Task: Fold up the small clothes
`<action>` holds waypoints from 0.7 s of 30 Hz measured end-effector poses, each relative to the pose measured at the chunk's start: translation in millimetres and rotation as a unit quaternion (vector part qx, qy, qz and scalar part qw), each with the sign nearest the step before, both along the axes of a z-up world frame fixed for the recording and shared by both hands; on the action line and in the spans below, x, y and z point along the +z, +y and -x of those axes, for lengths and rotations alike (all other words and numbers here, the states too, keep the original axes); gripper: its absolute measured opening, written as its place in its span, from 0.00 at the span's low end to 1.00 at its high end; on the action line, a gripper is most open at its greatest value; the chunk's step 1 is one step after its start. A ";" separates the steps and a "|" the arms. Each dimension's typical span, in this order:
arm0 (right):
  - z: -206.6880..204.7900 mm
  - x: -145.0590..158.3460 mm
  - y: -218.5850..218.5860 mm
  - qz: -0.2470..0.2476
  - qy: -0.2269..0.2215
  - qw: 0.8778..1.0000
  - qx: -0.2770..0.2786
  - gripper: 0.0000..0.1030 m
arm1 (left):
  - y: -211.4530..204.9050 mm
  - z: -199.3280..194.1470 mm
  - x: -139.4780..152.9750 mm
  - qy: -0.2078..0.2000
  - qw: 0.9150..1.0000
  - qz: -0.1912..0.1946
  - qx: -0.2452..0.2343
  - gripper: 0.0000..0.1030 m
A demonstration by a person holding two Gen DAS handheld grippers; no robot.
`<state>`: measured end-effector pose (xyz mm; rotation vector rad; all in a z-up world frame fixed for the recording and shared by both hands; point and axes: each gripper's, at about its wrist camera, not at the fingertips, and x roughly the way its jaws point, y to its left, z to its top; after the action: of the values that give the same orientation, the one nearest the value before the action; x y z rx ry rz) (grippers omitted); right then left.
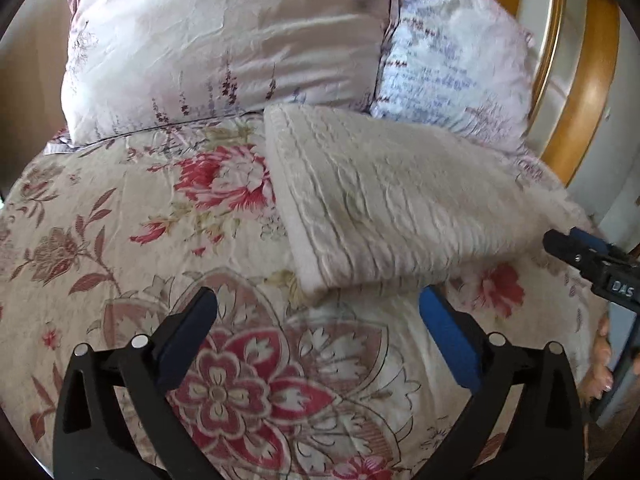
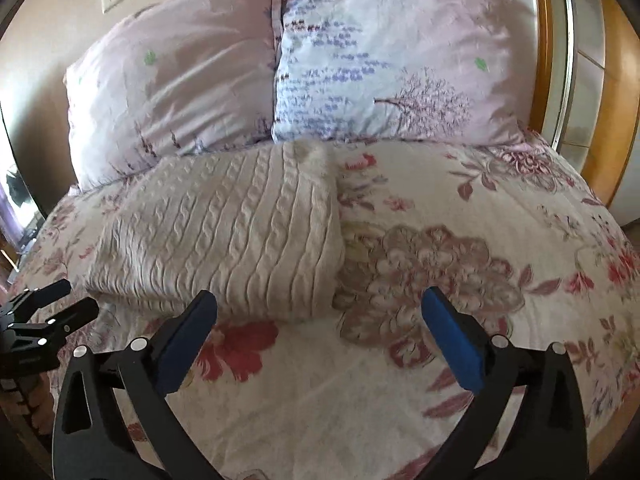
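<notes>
free: open floral bed [image 2: 460, 360] in front of and right of the folded sweater [image 2: 224, 236] | blocked far side: two pillows [image 2: 280, 72] touching sweater's far edge, wooden headboard [image 2: 612, 92] behind | fingers of both grippers spread, nothing between them

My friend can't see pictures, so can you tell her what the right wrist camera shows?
A folded cream cable-knit sweater lies on a floral bedspread in front of two pale patterned pillows. The right gripper is open with nothing between its blue pads, just short of the sweater. The left gripper peeks in at the left edge.
</notes>
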<state>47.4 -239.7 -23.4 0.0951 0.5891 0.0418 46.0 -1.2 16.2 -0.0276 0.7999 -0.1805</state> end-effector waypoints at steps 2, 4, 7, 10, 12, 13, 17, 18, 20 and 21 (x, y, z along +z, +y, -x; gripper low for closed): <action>-1.5 -3.2 8.1 0.011 0.010 1.000 0.007 0.99 | -4.5 -0.9 -6.3 0.014 1.000 -0.009 0.007 0.98; -3.6 -7.3 16.9 0.022 0.020 0.999 0.011 0.99 | -6.1 -3.4 -11.2 0.026 1.000 -0.005 0.008 0.98; -6.1 -13.9 28.7 0.033 0.036 0.999 0.015 0.99 | -9.9 -7.7 -18.0 0.044 0.999 -0.011 0.013 0.98; -9.1 -19.8 36.0 0.040 0.049 0.998 0.015 0.99 | -16.2 -8.5 -22.3 0.050 0.998 -0.034 0.016 0.98; -10.8 -23.4 37.5 0.041 0.057 0.997 0.013 0.99 | -19.8 -8.7 -23.9 0.053 0.997 -0.049 0.017 0.98; -11.5 -24.6 37.3 0.039 0.061 0.997 0.012 0.99 | -20.3 -9.2 -24.4 0.053 0.997 -0.052 0.017 0.98; -13.1 -26.6 38.1 0.040 0.071 0.997 0.008 0.99 | -21.6 -9.3 -25.4 0.052 0.997 -0.059 0.017 0.98; -14.1 -27.1 38.4 0.042 0.075 0.996 0.008 0.99 | -21.6 -9.2 -25.6 0.052 0.997 -0.059 0.017 0.98; -16.5 -28.7 40.4 0.050 0.086 0.995 0.005 0.99 | -21.7 -9.2 -25.5 0.051 0.997 -0.059 0.017 0.98; -16.1 -28.6 41.3 0.053 0.085 0.995 0.004 0.99 | -21.7 -8.9 -25.6 0.051 0.997 -0.059 0.018 0.98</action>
<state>63.6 -198.4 -52.0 -0.0068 0.7604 0.0106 54.8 -22.8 -9.4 0.0611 0.9092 -0.0990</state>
